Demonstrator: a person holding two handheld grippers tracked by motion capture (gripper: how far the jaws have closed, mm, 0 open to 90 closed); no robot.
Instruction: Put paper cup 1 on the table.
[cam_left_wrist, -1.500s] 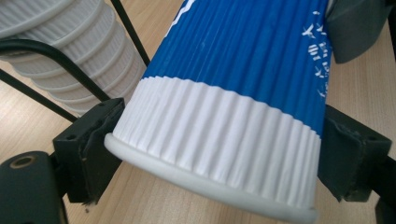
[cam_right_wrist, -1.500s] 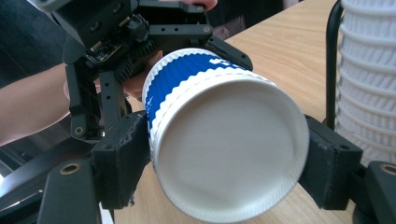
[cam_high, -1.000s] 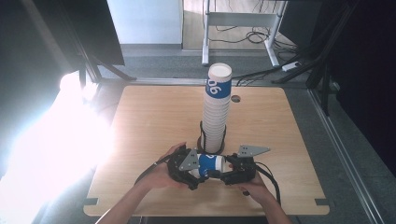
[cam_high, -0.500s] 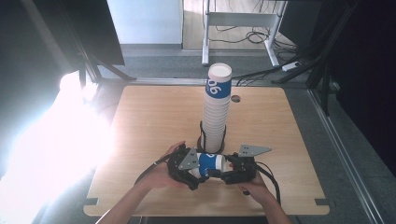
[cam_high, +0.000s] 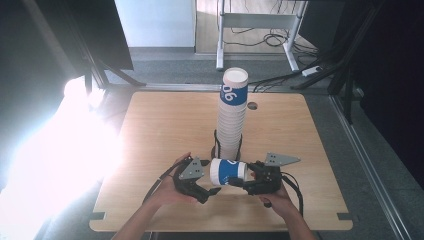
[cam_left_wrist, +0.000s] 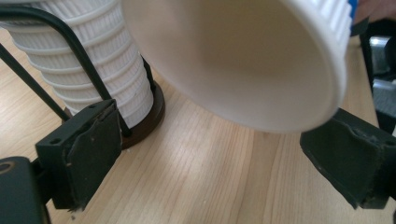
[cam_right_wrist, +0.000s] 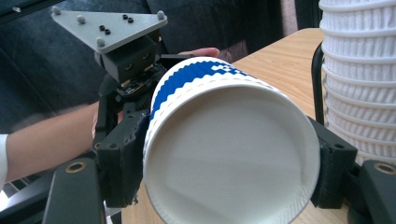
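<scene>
High view first, from left to right: the left tool (cam_high: 210, 186) sits low on the desk (cam_high: 150, 130), in a person's hand. Its jaws are wide apart, one on each side of the cup's open mouth, and I cannot tell if they touch it. Next comes one loose cup (cam_high: 229, 172). It is white with a blue band and lies on its side just above the desk. Its long way runs left to right, mouth to the left and bottom to the right. Some white marks are on the blue band, but I cannot read them. The right tool (cam_high: 240, 181) has its jaws tight on the cup's bottom end. Behind the cup, a tall stack (cam_high: 232, 117) of cups stands upright in a black wire stand. The top cup shows "06".
</scene>
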